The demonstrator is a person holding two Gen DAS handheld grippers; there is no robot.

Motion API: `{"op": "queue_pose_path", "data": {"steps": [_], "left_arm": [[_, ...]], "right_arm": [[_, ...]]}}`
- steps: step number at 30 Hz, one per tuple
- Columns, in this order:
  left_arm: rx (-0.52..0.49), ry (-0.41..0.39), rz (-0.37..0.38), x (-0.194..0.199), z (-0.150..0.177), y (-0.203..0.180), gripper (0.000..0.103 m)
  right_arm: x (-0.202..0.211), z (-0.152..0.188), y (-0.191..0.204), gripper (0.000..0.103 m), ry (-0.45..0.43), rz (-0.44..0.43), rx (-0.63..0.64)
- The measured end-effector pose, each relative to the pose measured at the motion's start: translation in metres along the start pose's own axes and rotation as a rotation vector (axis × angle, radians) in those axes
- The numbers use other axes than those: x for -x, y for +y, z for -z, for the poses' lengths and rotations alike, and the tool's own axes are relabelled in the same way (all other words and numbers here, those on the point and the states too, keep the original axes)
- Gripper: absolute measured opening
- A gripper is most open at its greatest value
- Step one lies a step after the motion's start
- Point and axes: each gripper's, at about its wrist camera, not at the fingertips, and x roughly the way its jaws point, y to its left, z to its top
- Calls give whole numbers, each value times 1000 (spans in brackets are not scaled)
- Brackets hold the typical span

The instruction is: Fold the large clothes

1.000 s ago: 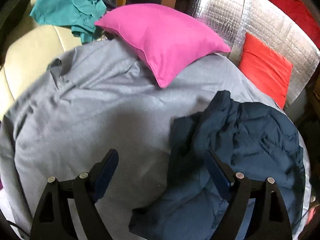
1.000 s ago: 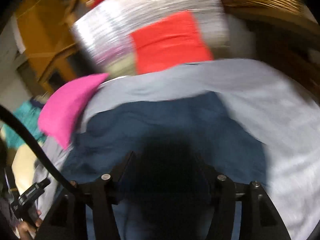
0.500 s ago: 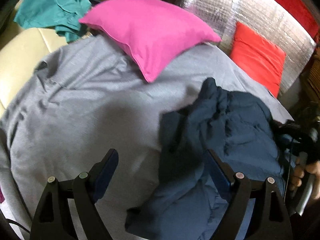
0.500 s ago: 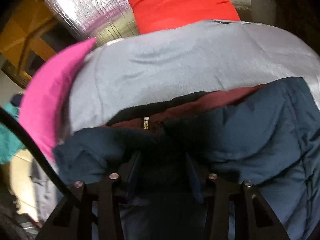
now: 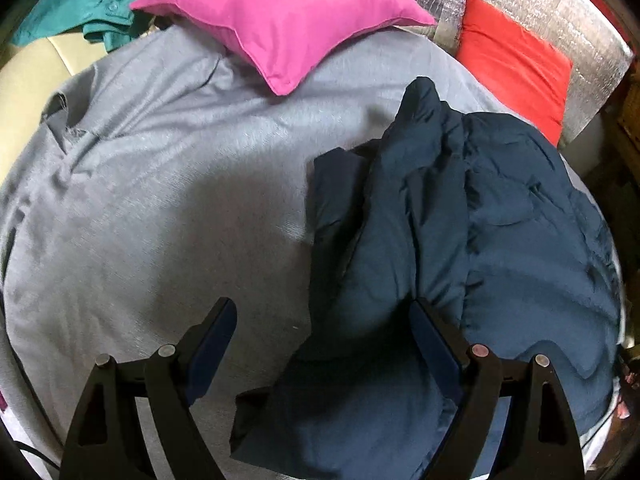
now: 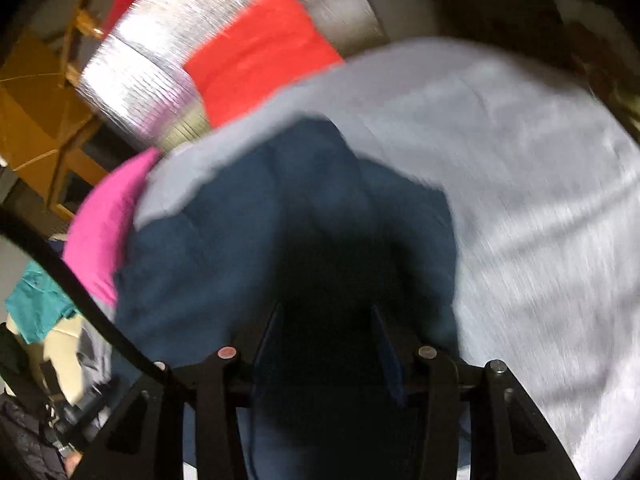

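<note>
- navy jacket [image 5: 460, 240] lies crumpled on the grey sheet [image 5: 160, 200], at 3 o'clock of the left view
- right tool [image 6: 326, 344] half-closed on dark jacket fabric; left tool [image 5: 320, 344] wide open, holding nothing
- risk: the one-sided pull bunches the padding; the pink pillow [image 5: 280, 12] at 12 o'clock crowds the spread

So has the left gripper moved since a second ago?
Yes. The left gripper has come closer to the jacket; the pink pillow sits higher in its view.
</note>
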Motion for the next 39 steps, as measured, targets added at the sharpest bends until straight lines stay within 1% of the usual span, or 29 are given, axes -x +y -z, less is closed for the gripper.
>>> {"op": "queue_pose_path", "data": {"steps": [2,3,4,6,7,9,11,14,16,17,19,21,22,24,26,28,29,30,32,34,35,36,38,39], "left_arm": [[24,-3,23,6,-2,6,89],[36,-21,32,11,-3,9,89],[44,-47,35,17,-6,13,89],[55,-78,38,25,-12,20,89],[65,-94,43,29,-14,23,89],[86,-107,56,31,-18,28,89],[105,-87,78,25,-22,32,89],[124,-40,112,13,-24,35,89],[138,-15,149,5,-25,33,89],[143,-10,170,3,-24,33,89],[157,-2,210,-1,-25,32,89],[179,-6,246,-6,-27,32,89],[187,-7,256,-7,-27,31,89],[204,-8,267,-11,-30,30,89],[217,2,269,-17,-32,29,89],[229,45,265,-29,-34,27,89],[234,72,282,-35,-34,25,89],[237,94,306,-40,-34,24,89],[250,135,366,-48,-33,20,89],[246,154,424,-52,-33,15,89],[245,159,439,-54,-33,13,89],[248,160,442,-55,-33,12,89],[255,160,445,-57,-32,11,89],[259,159,448,-58,-32,10,89]], "right_arm": [[4,1,-6,48,1,-33,-19],[10,-3,-7,49,-2,-50,-30],[18,-7,-8,51,-21,-78,-39],[30,-13,-14,63,-80,-116,-60],[36,-15,-20,64,-106,-127,-79],[39,-18,-31,64,-131,-157,-128],[35,-23,-43,64,-123,-156,-172],[21,-25,-58,65,-77,-131,-197],[11,-27,-67,71,-48,-127,-222],[10,-28,-73,73,-41,-135,-236],[2,-30,-80,74,-34,-164,-268],[-3,-33,-84,77,-37,-196,-294],[-4,-36,-84,78,-42,-207,-299],[-10,-43,-82,85,-50,-220,-301],[-20,-47,-80,86,-30,-213,-295],[-35,-49,-77,86,30,-202,-279],[-41,-47,-76,86,58,-197,-275],[-49,-45,-74,89,87,-197,-272],[-52,-45,-69,91,75,-200,-244],[-53,-44,-57,90,82,-224,-185],[-55,-43,-52,89,87,-248,-172],[-58,-40,-46,84,85,-254,-156],[-61,-36,-38,78,83,-213,-112],[-62,-35,-34,71,71,-192,-97]]}}
